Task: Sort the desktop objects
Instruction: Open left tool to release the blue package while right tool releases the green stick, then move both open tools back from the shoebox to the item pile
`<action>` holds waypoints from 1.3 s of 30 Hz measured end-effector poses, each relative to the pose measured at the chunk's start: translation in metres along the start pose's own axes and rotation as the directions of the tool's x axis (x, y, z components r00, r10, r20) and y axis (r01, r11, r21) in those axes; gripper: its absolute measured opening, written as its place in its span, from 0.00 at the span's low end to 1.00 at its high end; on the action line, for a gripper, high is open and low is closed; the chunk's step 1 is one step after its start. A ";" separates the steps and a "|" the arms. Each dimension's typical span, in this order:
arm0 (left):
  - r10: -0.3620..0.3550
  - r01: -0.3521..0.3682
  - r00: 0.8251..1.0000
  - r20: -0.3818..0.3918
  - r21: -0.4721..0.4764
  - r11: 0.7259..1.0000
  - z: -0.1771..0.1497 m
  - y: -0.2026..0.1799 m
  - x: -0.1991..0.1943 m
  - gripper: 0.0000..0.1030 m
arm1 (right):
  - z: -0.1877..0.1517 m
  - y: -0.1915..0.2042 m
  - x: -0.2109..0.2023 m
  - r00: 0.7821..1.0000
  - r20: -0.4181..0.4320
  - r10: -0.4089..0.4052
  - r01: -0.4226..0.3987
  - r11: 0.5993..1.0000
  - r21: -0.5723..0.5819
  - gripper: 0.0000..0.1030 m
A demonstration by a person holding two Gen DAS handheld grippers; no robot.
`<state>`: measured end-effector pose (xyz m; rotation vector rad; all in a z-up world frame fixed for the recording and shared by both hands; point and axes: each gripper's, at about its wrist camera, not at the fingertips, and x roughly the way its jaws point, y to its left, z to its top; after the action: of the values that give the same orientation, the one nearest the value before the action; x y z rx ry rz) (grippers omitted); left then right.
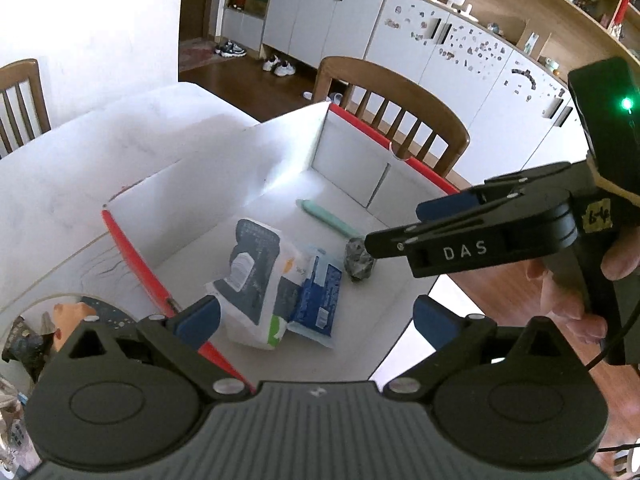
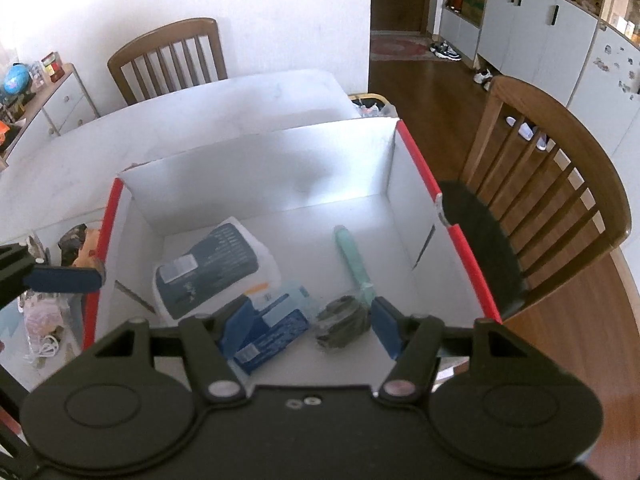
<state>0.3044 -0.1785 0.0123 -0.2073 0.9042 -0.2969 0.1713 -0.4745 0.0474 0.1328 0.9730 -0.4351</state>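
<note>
The box (image 2: 416, 156) at the table's corner already holds wipes (image 2: 208, 268), a blue packet (image 2: 276, 328), a green tube (image 2: 352, 256) and a dark wad (image 2: 340, 320), so with my left gripper (image 1: 316, 320) and right gripper (image 2: 308, 328) both released and empty, I judge I should lift clear of the rim before fetching more clutter (image 2: 76, 244) by the box's left wall.

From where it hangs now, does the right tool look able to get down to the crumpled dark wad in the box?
Probably yes. The right tool is open and empty above the open-topped box, and the dark wad lies uncovered on the floor, apart from the blue packet. The teal tube beside it might get nudged.
</note>
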 end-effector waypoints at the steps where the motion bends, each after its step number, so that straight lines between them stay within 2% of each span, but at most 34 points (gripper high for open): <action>1: -0.009 0.009 1.000 0.004 -0.002 1.000 -0.002 0.002 -0.003 1.00 | -0.001 0.002 -0.002 1.000 0.005 0.002 -0.002 1.000 0.002 0.63; 5: -0.022 0.022 1.000 0.014 -0.001 1.000 -0.008 0.007 -0.014 1.00 | -0.010 0.012 -0.011 0.999 0.033 0.008 -0.008 1.000 0.005 0.63; 10: 0.017 -0.020 0.998 0.062 0.041 0.999 -0.019 0.009 -0.036 1.00 | -0.020 0.029 -0.023 0.998 0.061 0.006 -0.007 1.000 0.018 0.63; 19: 0.002 -0.010 0.994 0.107 0.072 0.997 -0.048 0.025 -0.074 1.00 | -0.037 0.074 -0.044 0.993 0.116 0.007 -0.007 1.000 0.007 0.63; 25: 0.000 -0.007 0.994 0.108 0.065 0.998 -0.071 0.048 -0.091 1.00 | -0.046 0.104 -0.048 0.991 0.136 0.012 -0.011 1.000 -0.006 0.63; 35: 0.059 -0.063 0.992 0.109 0.031 0.998 -0.109 0.099 -0.119 1.00 | -0.065 0.157 -0.053 0.984 0.179 0.004 0.007 0.998 -0.062 0.63; 39: 0.098 -0.098 0.989 0.109 -0.003 0.995 -0.121 0.123 -0.127 1.00 | -0.074 0.181 -0.056 0.979 0.203 0.029 -0.008 0.995 -0.103 0.63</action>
<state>0.1543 -0.0265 -0.0040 -0.1749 0.8030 -0.1936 0.1621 -0.2713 0.0369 0.0037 0.7891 -0.3734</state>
